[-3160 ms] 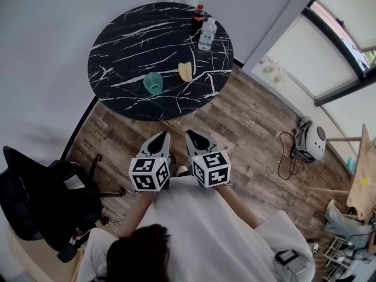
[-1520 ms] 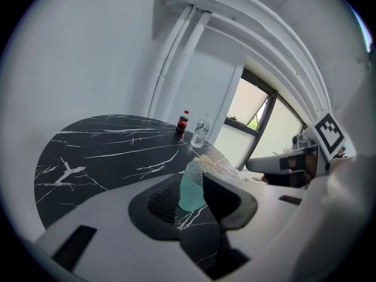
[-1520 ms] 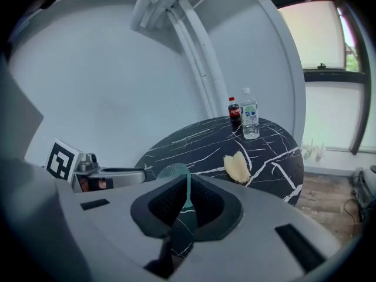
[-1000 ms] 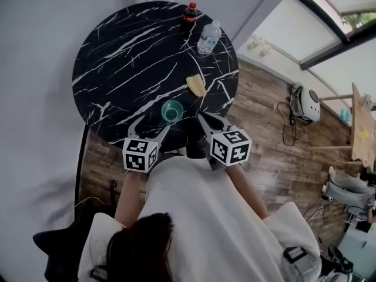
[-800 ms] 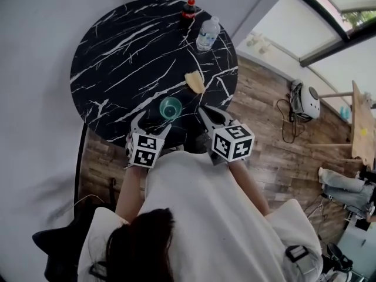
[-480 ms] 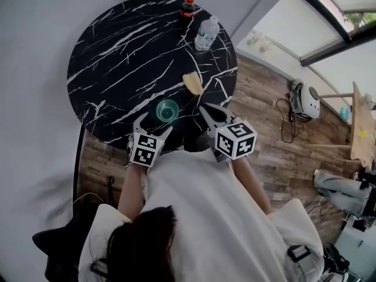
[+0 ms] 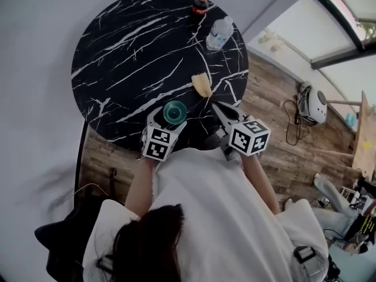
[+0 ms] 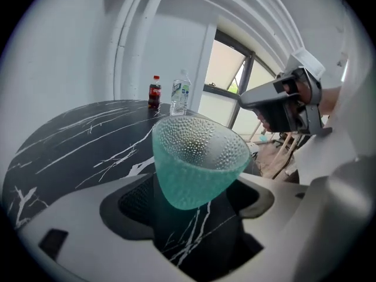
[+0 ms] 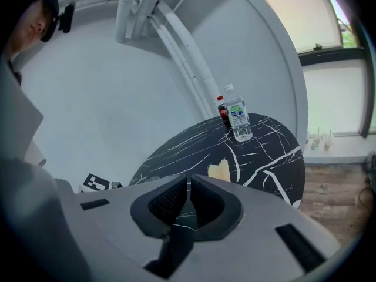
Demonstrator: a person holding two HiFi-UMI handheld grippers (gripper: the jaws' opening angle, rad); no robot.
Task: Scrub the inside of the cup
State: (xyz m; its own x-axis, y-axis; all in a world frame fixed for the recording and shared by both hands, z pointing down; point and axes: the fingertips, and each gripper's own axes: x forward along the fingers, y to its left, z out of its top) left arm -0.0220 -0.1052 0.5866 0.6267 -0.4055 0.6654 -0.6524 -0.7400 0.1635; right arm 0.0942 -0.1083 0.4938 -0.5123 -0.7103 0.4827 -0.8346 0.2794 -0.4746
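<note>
Left gripper (image 7: pixel 167 122) has moved up around the cup (image 7: pixel 174 111), jaws just spread wide.
The cup sits near the table (image 7: pixel 129 51) edge, bare top beyond; right gripper (image 7: pixel 222 111) clenched empty, right of it.

You have bare tabletop (image 7: pixel 117 57) left of the cup (image 7: pixel 174 111); the sponge (image 7: pixel 202 84) lies near on its right, the water bottle (image 7: pixel 219 34) and cola bottle (image 7: pixel 201 3) at the far rim.

On the table (image 7: pixel 117 51), the cup (image 7: pixel 174 111) stood near the 6 o'clock edge, between the left gripper's (image 7: pixel 167 121) jaws. The sponge (image 7: pixel 202 84) lay at the cup's 1 o'clock. The water bottle (image 7: pixel 219 33) stood near the table's 1 o'clock rim, with the soda bottle (image 7: pixel 200 4) at its 11 o'clock.
</note>
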